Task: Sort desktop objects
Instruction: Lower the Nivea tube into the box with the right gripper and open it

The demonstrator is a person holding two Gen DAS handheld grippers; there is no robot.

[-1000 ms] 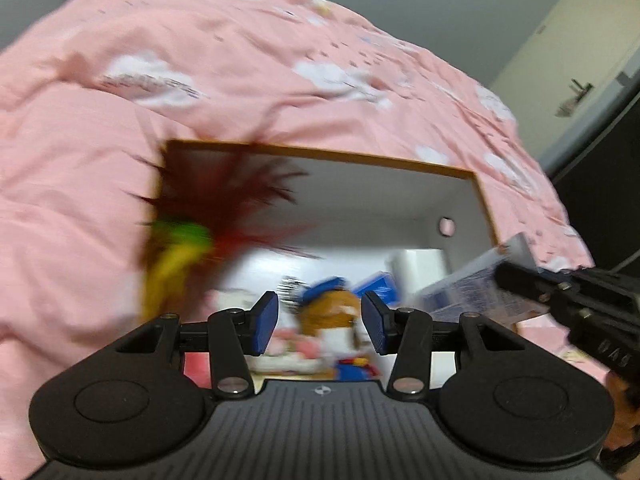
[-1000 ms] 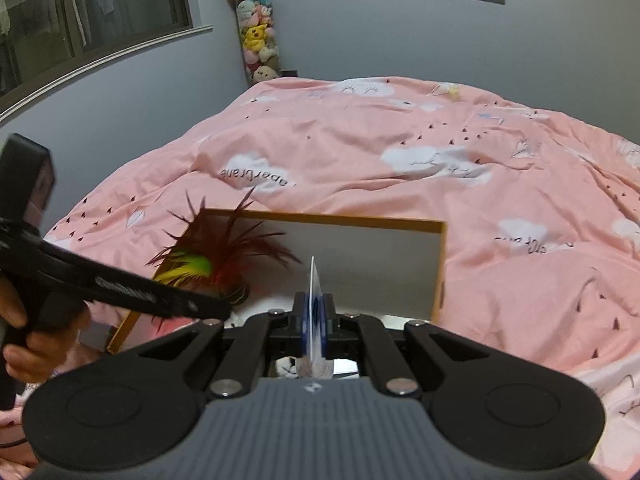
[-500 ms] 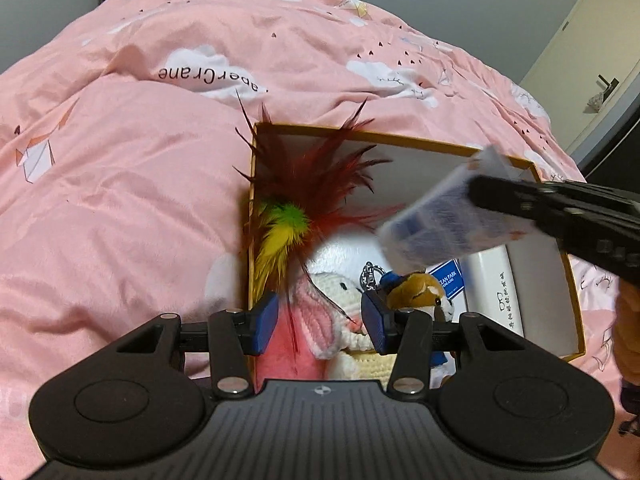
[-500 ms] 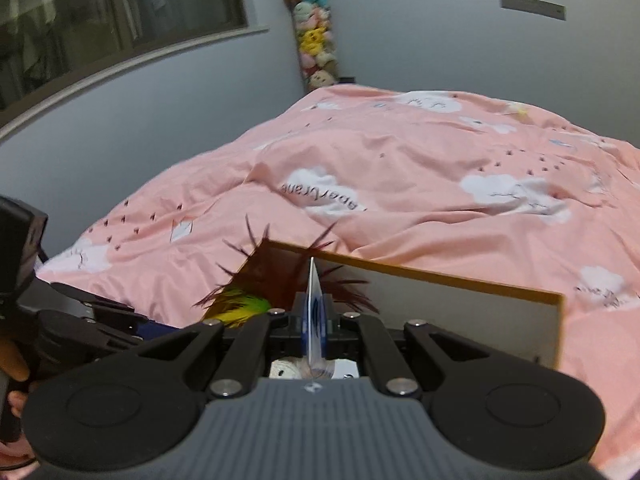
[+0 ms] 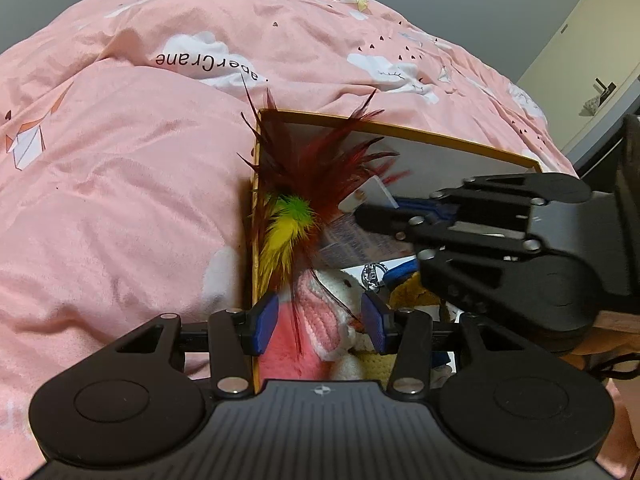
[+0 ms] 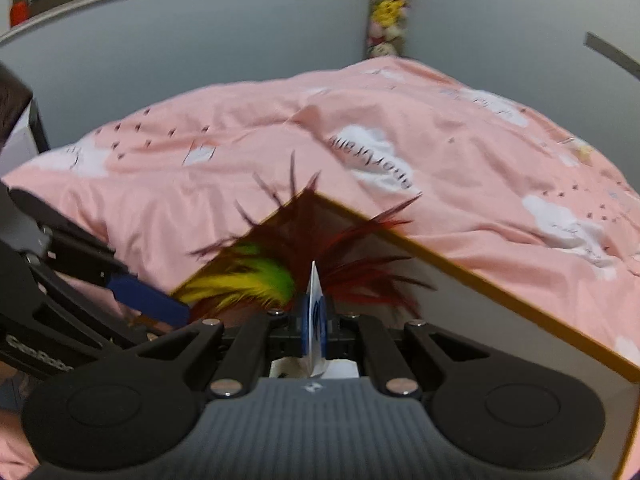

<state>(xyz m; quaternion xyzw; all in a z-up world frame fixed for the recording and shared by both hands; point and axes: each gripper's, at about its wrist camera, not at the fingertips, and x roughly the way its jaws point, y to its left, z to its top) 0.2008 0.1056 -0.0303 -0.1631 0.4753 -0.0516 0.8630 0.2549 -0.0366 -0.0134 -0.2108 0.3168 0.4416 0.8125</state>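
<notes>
Two grippers sit over the box [image 5: 400, 130] on the bed: your left gripper [image 5: 319, 317] hangs spread and empty above the pink plush toy [image 5: 316, 320] at the box's left wall. Your right gripper [image 6: 315, 322] is clamped on the thin packet [image 6: 316, 320], held edge-on, long axis pointing ahead toward the feathers [image 6: 256, 276], so it is nearer the drop.

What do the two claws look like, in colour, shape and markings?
Both are matte black plastic. The left claw has blue pads, silver rivets, two round discs and a ribbed centre with a small emblem. The right claw looks the same; white lettering shows on the left claw's side.
</notes>
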